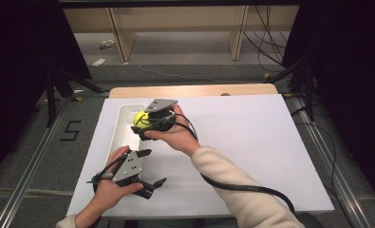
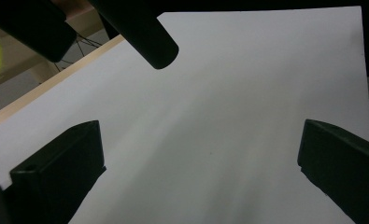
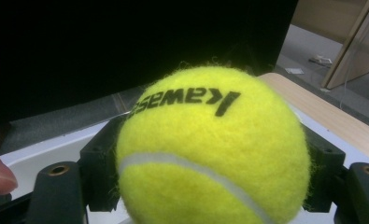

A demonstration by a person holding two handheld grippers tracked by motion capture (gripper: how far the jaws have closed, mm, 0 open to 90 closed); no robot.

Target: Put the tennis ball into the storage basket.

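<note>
A yellow tennis ball (image 1: 139, 118) with black lettering sits between the jaws of my right gripper (image 1: 143, 123), which is shut on it. The ball hangs over the far end of a long white tray (image 1: 119, 135) at the left of the table. In the right gripper view the ball (image 3: 205, 140) is gripped on both sides, with the tray (image 3: 42, 151) just under it. My left gripper (image 1: 156, 166) rests open near the front left, beside the tray's near end. Its view shows its jaws spread wide over bare white board (image 2: 229, 116), and my right gripper's dark jaws (image 2: 145, 32) above.
A white board (image 1: 256, 142) covers the wooden table (image 1: 194, 90). A black cable (image 1: 242, 186) trails from the right gripper along the sleeve. Dark stands (image 1: 52, 90) flank the table, and wooden shelving (image 1: 175, 28) stands beyond it.
</note>
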